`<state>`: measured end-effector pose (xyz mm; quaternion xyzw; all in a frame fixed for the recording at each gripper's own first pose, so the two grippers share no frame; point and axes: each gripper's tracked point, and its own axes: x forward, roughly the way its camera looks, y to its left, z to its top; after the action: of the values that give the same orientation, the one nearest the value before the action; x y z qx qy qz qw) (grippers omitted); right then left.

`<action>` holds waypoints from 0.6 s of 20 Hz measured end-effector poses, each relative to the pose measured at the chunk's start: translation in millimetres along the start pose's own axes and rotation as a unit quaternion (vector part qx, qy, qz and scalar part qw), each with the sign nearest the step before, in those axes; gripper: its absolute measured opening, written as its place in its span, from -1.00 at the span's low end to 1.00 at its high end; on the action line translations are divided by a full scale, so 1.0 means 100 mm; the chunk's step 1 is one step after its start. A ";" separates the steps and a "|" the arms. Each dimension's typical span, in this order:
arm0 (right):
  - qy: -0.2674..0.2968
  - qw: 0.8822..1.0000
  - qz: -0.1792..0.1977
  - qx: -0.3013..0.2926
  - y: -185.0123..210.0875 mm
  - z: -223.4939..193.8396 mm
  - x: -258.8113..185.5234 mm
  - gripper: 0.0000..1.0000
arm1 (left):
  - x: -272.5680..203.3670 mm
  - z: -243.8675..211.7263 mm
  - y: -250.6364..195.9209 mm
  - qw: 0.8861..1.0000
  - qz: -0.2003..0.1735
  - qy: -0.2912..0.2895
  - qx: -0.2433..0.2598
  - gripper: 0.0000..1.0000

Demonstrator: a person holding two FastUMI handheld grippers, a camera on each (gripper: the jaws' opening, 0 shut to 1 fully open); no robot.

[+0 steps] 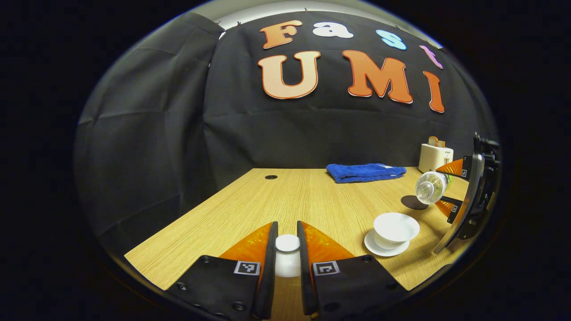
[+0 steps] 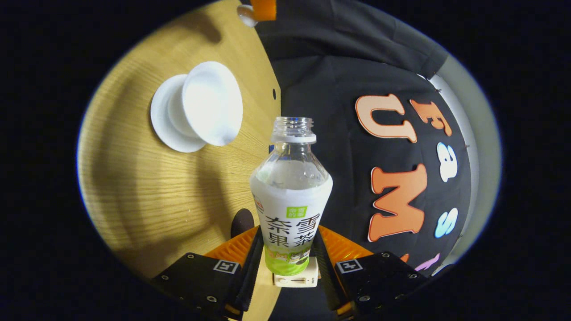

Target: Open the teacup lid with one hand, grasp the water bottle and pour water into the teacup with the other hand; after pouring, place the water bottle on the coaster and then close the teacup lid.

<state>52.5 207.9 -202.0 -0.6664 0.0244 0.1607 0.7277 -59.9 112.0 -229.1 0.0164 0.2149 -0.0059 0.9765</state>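
Observation:
In the left gripper view my left gripper (image 1: 287,231) is shut on the white teacup lid (image 1: 287,249), held over the table's front part. To the right, the open white teacup (image 1: 396,226) stands on its saucer (image 1: 373,248). Above and right of the cup, my right gripper (image 1: 454,188) holds the uncapped water bottle (image 1: 431,187) tilted, mouth toward the cup. In the right gripper view, that gripper (image 2: 287,238) is shut on the labelled bottle (image 2: 291,196), with the teacup (image 2: 209,102) and saucer (image 2: 161,117) ahead to the left. No stream of water is visible.
A dark round coaster (image 1: 412,202) lies behind the cup, also seen as the coaster (image 2: 242,222) beside the bottle. A folded blue towel (image 1: 366,172) and a cream toaster (image 1: 435,157) sit at the back of the wooden table (image 1: 290,200). A cable hole (image 1: 271,177) is at back left.

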 end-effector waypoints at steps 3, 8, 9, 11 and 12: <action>-0.006 0.999 -0.003 -0.044 0.07 0.05 0.03 0.24 | -0.01 -0.03 0.05 1.000 0.005 0.006 0.004 -0.43; -0.017 0.995 -0.028 -0.095 -0.04 0.08 0.07 0.29 | -0.03 -0.04 0.08 1.000 0.002 0.008 0.007 -0.46; -0.019 0.994 -0.034 -0.103 -0.06 0.07 0.07 0.29 | -0.02 -0.05 0.08 1.000 0.002 0.008 0.007 -0.43; -0.022 0.992 -0.042 -0.119 -0.10 0.09 0.07 0.29 | -0.01 -0.06 0.10 1.000 0.003 0.010 0.008 -0.46; -0.023 0.991 -0.044 -0.124 -0.11 0.10 0.08 0.29 | -0.01 -0.07 0.11 1.000 0.004 0.011 0.008 -0.43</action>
<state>61.5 218.7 -192.0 -0.7480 -0.0420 0.1451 0.6463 -63.4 123.2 -234.7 0.0256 0.2257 -0.0034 0.9739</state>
